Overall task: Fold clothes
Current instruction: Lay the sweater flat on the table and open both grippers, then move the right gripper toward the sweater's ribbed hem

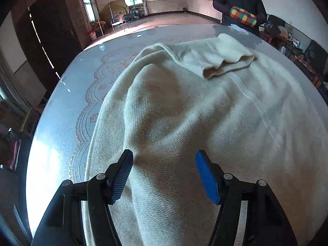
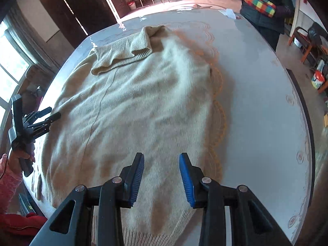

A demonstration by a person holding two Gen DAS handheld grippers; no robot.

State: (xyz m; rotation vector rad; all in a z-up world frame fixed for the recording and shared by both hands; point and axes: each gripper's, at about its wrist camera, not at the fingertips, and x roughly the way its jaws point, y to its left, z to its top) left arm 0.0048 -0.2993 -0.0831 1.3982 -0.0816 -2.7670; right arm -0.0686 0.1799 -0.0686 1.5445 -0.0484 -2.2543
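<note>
Below the jaws, the cream knitted sweater (image 2: pixel 133 102) has its ribbed hem cut off by the picture's lower edge. Far beyond the jaws, the person in a dark jacket (image 1: pixel 238 2) is cropped at the top, and the multicoloured checked bundle (image 1: pixel 243 16) they hold cannot be identified.

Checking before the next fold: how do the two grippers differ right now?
The left gripper stands wider open than the right gripper. The left hangs over a raised ridge in the cream sweater; the right is over flatter knit near the ribbed hem. Neither pinches any fabric.
</note>
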